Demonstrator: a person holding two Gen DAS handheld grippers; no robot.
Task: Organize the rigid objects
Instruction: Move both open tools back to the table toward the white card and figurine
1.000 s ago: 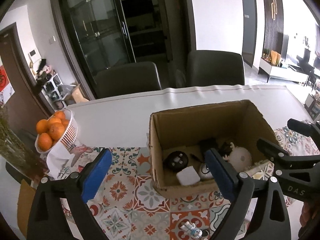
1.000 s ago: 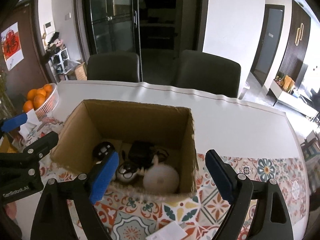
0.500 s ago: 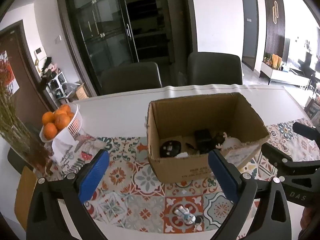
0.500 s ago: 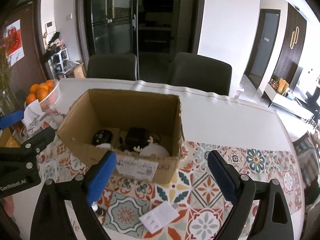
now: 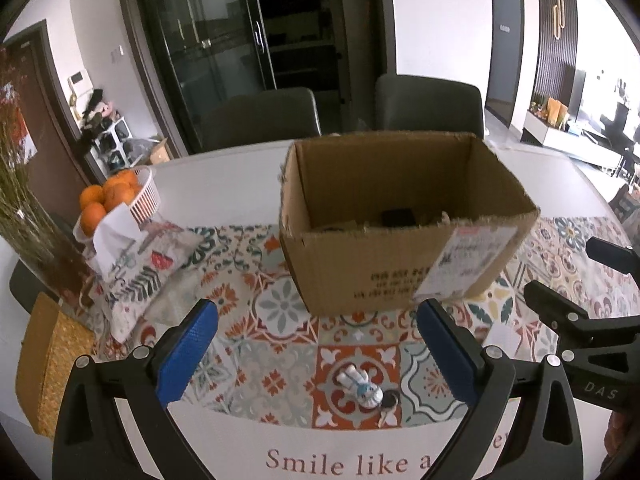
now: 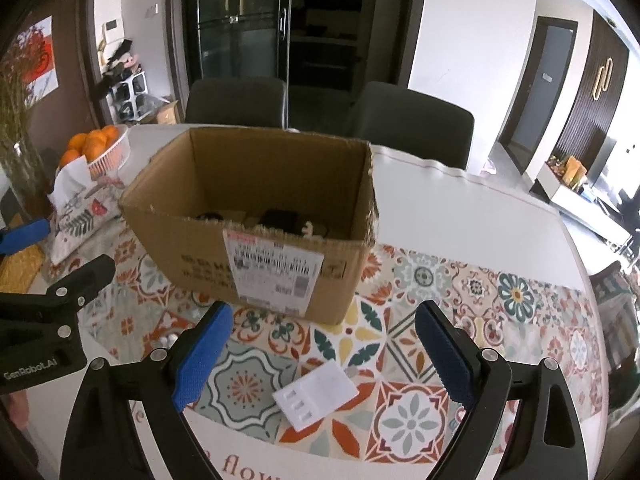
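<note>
An open cardboard box (image 5: pixel 400 264) (image 6: pixel 200 240) stands on the patterned table mat, with dark items just showing over its near wall. A small white figurine (image 5: pixel 362 390) lies on the mat beside a small dark piece (image 5: pixel 388 402), in front of the box and between the fingers of my left gripper (image 5: pixel 316 308), which is open and holds nothing. A white plastic piece with slots (image 6: pixel 316 394) lies on the mat below my right gripper (image 6: pixel 324 310), also open with nothing between its fingers. Both grippers hover on the near side of the box.
A white basket of oranges (image 5: pixel 144 196), a patterned tissue pouch (image 5: pixel 144 264), a vase of branches (image 5: pixel 24 220) and a yellow woven mat (image 5: pixel 48 368) sit at the left. Two dark chairs (image 5: pixel 260 120) stand behind the table. The mat's printed near edge (image 5: pixel 320 464) is close below.
Both grippers have drawn back from above the box towards the near edge and sunk. The box contents have dropped mostly out of sight. The figurine and the white piece have come into view.
</note>
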